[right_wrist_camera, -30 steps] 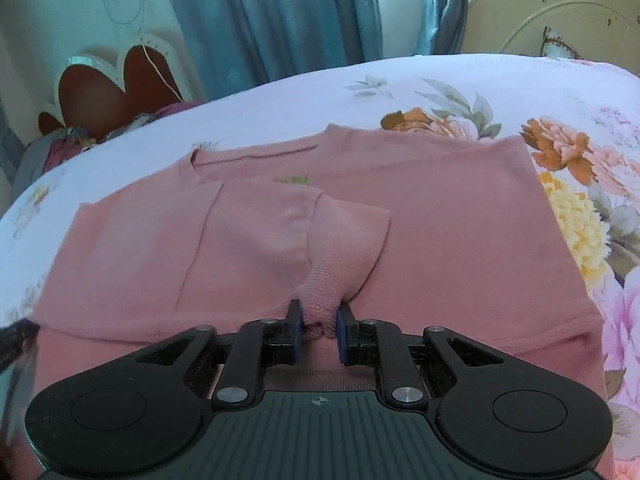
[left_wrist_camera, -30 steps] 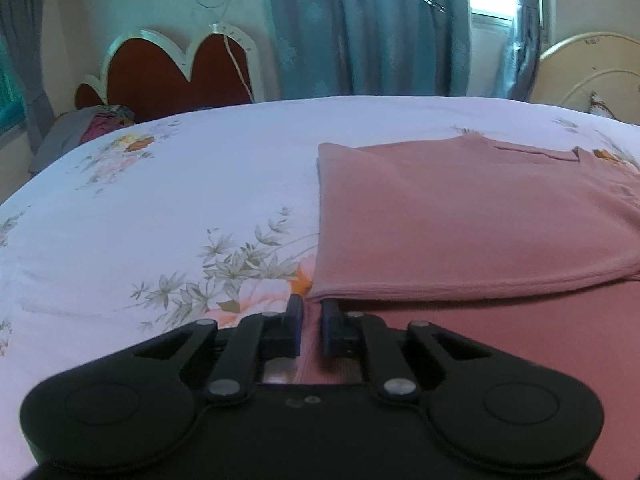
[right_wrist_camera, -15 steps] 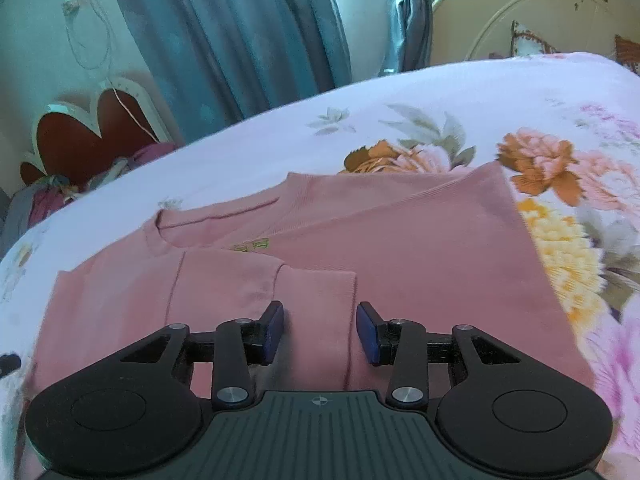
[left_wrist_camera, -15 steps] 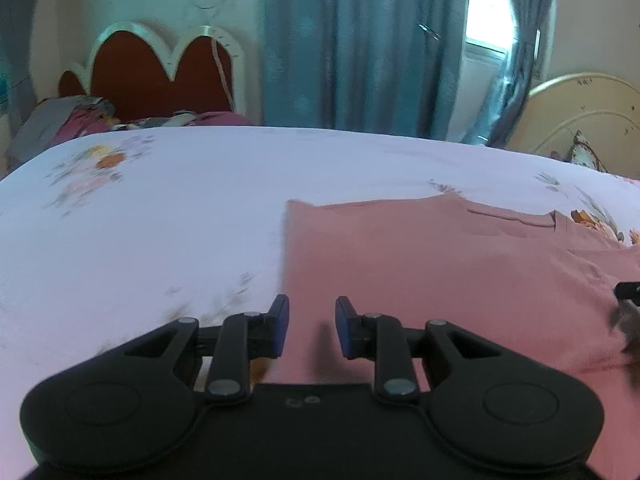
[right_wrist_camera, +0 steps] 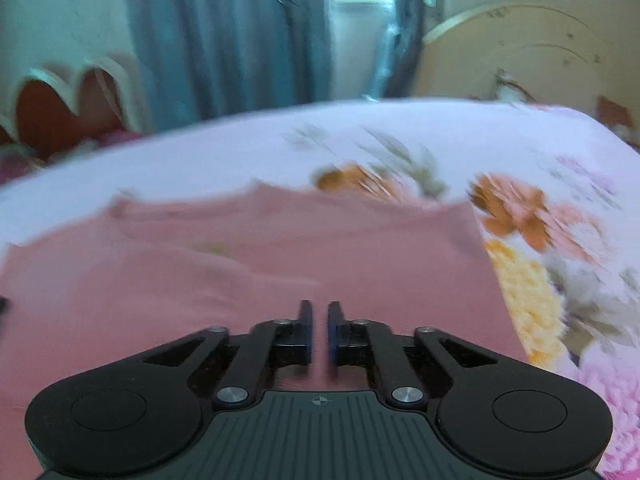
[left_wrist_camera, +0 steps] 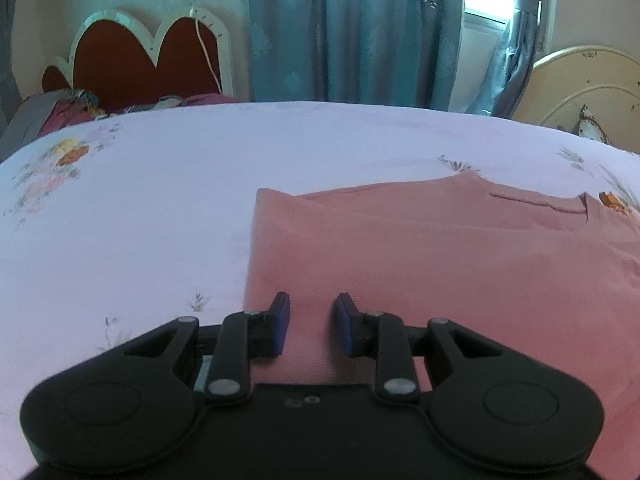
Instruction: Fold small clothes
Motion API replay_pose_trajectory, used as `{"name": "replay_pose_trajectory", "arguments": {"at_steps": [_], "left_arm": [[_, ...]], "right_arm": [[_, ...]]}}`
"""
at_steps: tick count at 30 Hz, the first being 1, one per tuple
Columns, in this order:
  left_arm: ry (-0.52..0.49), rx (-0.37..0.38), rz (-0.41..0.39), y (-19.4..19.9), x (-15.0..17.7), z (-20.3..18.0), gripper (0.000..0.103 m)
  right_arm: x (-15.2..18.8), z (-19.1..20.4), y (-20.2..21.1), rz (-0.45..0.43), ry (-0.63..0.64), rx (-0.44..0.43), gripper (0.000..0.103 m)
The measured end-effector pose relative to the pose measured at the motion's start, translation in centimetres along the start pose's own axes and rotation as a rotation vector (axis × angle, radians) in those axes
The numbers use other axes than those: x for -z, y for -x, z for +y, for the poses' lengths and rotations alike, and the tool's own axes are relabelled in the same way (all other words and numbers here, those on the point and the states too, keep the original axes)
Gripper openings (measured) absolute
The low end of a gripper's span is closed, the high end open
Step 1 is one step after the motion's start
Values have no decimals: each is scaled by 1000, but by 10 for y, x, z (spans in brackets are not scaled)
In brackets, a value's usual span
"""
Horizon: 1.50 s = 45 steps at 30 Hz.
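A pink shirt (left_wrist_camera: 440, 256) lies flat on the floral bedsheet (left_wrist_camera: 140, 208), with its left side folded in over the body. My left gripper (left_wrist_camera: 309, 304) is open and empty, hovering over the shirt's folded left edge. In the right wrist view the same pink shirt (right_wrist_camera: 320, 248) fills the middle, blurred by motion. My right gripper (right_wrist_camera: 318, 310) has its jaws nearly together with a thin gap and nothing between them, above the shirt's middle.
A red heart-shaped headboard (left_wrist_camera: 148, 56) and a pile of clothes (left_wrist_camera: 64, 108) stand at the bed's far left. Blue curtains (left_wrist_camera: 352, 32) hang behind. A cream round headboard (left_wrist_camera: 584, 84) is at the far right.
Both grippers let go of the shirt's folded side and lifted away. The left stayed open and rose. The right opened, then closed to a narrow gap while moving.
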<state>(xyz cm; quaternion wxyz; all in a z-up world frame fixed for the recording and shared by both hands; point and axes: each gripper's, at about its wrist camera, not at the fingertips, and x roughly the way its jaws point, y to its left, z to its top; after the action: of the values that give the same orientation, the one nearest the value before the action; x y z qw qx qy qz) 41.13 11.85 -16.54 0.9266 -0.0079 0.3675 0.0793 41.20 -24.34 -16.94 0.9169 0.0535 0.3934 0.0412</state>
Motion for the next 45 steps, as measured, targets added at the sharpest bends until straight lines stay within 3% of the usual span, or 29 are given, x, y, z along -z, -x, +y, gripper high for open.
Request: {"name": "replay_pose_trajectory", "arguments": {"at_steps": [5, 8, 10, 12, 13, 17, 21, 31, 40, 45], "left_arm": [[-3, 1, -14, 6, -11, -4, 25], [-5, 1, -13, -1, -20, -9, 27], [10, -7, -3, -10, -25, -10, 27], [29, -20, 7, -18, -29, -10, 27], [33, -25, 11, -21, -31, -10, 28], [9, -39, 22, -29, -30, -10, 31], [-17, -40, 22, -30, -29, -11, 32], [7, -40, 40, -16, -30, -10, 30], [-15, 35, 14, 36, 3, -23, 31], [-62, 37, 31, 42, 33, -29, 35]], "right_arm": [[-10, -10, 16, -77, -67, -19, 4], [-22, -1, 23, -124, -43, -58, 7], [-27, 12, 21, -114, 2, -86, 16], [-27, 23, 16, -102, 32, -108, 43], [-27, 28, 13, -101, 42, -112, 44], [-22, 40, 3, -67, 63, -124, 43], [-10, 39, -15, -16, 130, -69, 39], [-12, 34, 14, -57, 99, -108, 39], [3, 53, 38, -39, 149, -180, 39], [26, 53, 22, 24, 201, -132, 38]]}}
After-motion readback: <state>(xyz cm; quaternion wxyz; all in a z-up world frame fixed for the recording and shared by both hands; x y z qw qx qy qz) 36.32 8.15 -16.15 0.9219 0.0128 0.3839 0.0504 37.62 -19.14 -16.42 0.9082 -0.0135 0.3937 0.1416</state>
